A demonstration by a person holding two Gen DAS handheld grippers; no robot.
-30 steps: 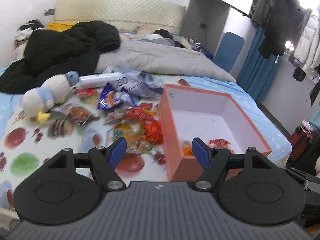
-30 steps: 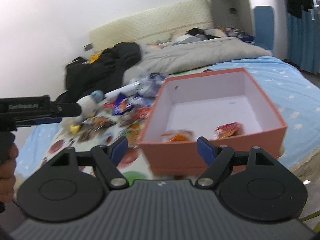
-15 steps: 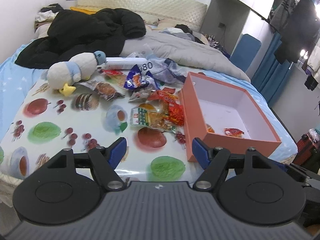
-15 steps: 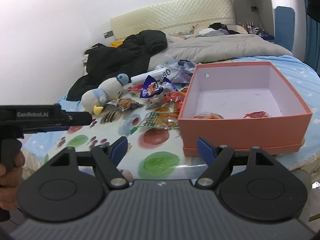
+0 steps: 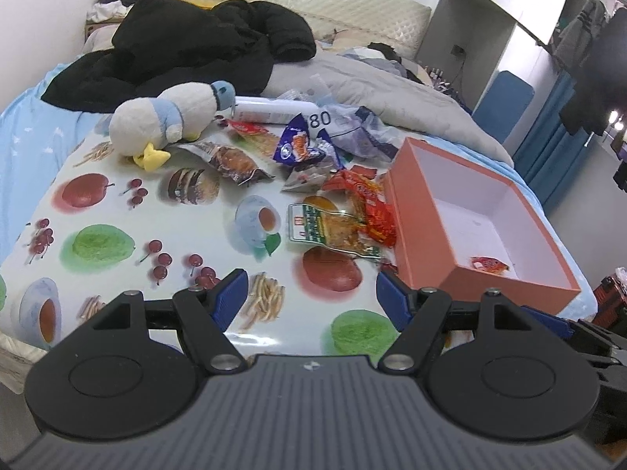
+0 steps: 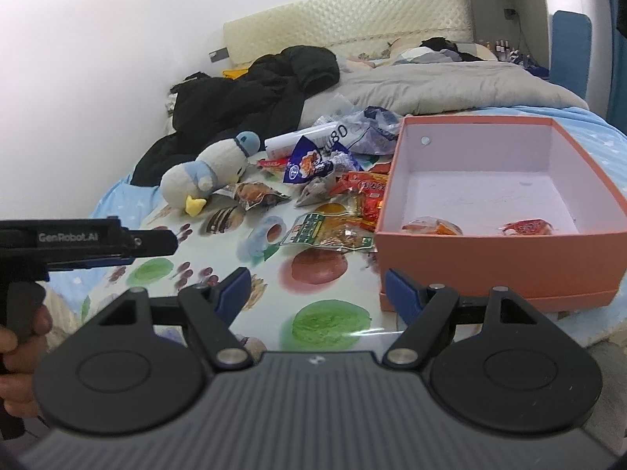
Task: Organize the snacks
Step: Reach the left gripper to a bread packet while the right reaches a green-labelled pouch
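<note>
An orange box [image 5: 421, 211] with a white inside stands on the fruit-printed cloth [image 5: 98, 250]. A red snack [image 5: 490, 264] lies in it, and the right wrist view shows an orange snack [image 6: 431, 227] and a red snack [image 6: 527, 227] in the box [image 6: 490, 258]. Left of the box lie loose packets: a green-and-orange one [image 5: 333, 231], red ones [image 5: 368, 199], a blue one [image 5: 298, 147] and a brown one [image 5: 231, 162]. My left gripper [image 5: 311, 290] hangs open and empty above the cloth's near part. My right gripper [image 6: 317, 286] is open and empty too, near the box's front left corner.
A plush penguin [image 5: 172, 117] and a white tube [image 5: 274, 111] lie behind the snacks. A black jacket [image 5: 188, 47] and a grey quilt [image 5: 384, 90] cover the far bed. The left gripper's body [image 6: 98, 241] and the person's hand [image 6: 15, 348] show at the left of the right wrist view.
Both views have pulled back and leftward from the box, so more of the printed cloth and the snack pile shows. Both grippers have stayed open and empty.
</note>
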